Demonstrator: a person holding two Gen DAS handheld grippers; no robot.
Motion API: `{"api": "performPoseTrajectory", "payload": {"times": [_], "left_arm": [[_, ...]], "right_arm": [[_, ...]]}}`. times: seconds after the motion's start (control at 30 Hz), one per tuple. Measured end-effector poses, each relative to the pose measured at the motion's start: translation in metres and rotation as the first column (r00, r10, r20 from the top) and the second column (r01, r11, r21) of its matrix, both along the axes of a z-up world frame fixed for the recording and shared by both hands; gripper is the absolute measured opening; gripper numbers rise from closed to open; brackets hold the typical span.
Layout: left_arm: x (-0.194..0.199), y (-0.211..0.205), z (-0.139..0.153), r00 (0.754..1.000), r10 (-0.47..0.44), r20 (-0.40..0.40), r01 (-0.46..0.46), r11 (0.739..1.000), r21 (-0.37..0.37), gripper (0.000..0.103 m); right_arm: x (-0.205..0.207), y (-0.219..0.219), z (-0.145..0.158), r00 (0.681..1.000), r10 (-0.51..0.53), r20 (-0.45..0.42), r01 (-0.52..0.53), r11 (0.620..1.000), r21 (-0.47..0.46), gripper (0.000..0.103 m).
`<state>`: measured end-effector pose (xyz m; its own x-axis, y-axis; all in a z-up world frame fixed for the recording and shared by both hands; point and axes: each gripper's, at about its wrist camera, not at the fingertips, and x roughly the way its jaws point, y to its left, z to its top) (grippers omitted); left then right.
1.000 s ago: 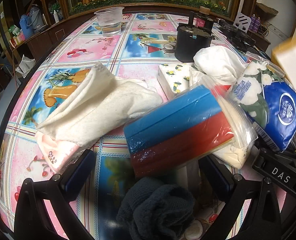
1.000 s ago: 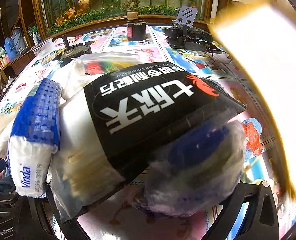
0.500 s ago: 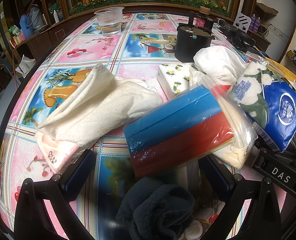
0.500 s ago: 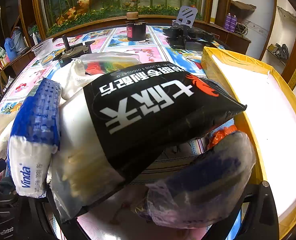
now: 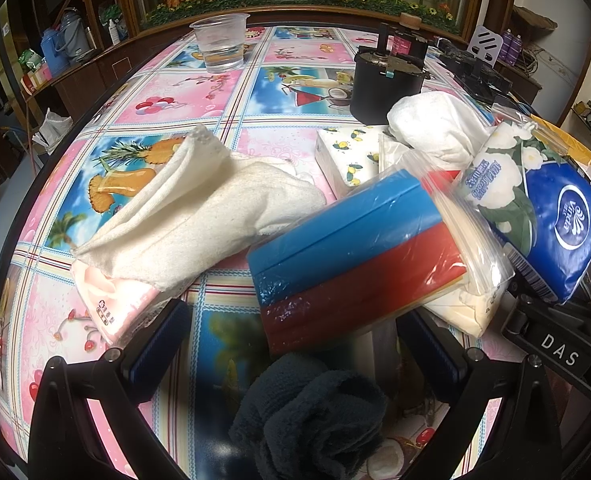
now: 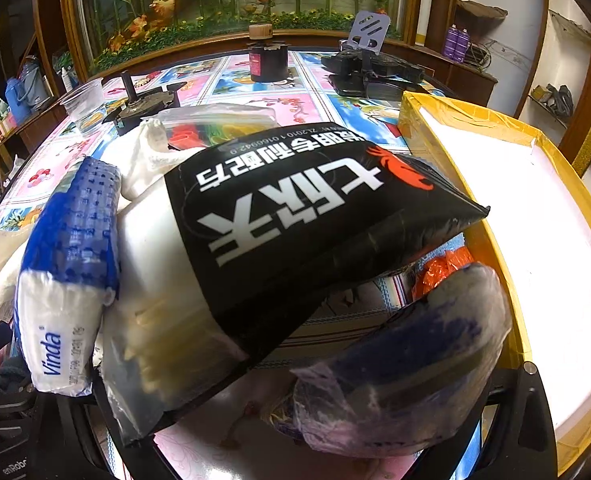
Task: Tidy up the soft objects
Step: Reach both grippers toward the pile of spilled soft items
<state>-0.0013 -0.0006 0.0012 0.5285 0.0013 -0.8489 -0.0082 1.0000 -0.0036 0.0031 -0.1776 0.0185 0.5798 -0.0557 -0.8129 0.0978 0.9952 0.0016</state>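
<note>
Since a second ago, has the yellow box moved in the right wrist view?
Yes. The yellow box has settled from a blurred position further right of the black pouch, which stayed put.

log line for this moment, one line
stage: sorting not begun | left gripper: open, over dark sock | right gripper: jaws hidden behind black-and-white bag | yellow box: nothing visible inside

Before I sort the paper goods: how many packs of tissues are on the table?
3: the blue Vinda pack at right, the lemon-print pack mid-table, the pink pack under the white towel. The pile may hide more.
</note>
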Motion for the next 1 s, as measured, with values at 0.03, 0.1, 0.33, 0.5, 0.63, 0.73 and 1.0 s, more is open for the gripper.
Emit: {"api": "performPoseTrajectory", "payload": {"times": [0.03, 0.1, 0.33, 0.5, 0.63, 0.73, 1.0], "left_arm": [[0.000, 0.000, 0.000, 1.000, -0.001, 0.000, 0.001, 1.000, 0.000, 0.103], [-0.001, 0.002, -0.001, 1.000, -0.008, 0.000, 0.008, 1.000, -0.001, 0.103], [-0.016, 0.003, 0.009, 0.996, -0.085, 0.039, 0.087, 0.994, -0.060, 0.103], [-0.041, 0.006, 0.030, 0.979, -0.182, 0.088, 0.187, 0.981, -0.059, 0.103], [-0.058, 0.023, 0.057, 0.970, -0.195, 0.142, 0.205, 0.977, -0.057, 0.103], [-0.061, 0.042, 0.073, 0.968, -0.172, 0.185, 0.177, 0.984, -0.013, 0.103], [-0.012, 0.087, 0.063, 0.991, -0.106, 0.086, 0.100, 0.993, 0.066, 0.083]], "right_arm": [[0.001, 0.000, 0.003, 1.000, 0.013, -0.006, -0.013, 1.000, 0.000, 0.102], [0.000, -0.010, 0.004, 0.996, 0.074, -0.056, -0.074, 0.997, 0.009, 0.102], [-0.022, -0.013, 0.011, 0.964, 0.242, -0.111, -0.237, 0.970, 0.055, 0.101], [-0.057, -0.018, 0.018, 0.927, 0.370, -0.065, -0.361, 0.925, 0.115, 0.100], [-0.082, -0.020, 0.026, 0.891, 0.454, 0.007, -0.450, 0.882, 0.141, 0.092], [-0.099, -0.020, 0.036, 0.858, 0.505, 0.097, -0.514, 0.841, 0.167, 0.084], [-0.124, -0.021, 0.048, 0.811, 0.543, 0.216, -0.582, 0.786, 0.207, 0.083]]}}
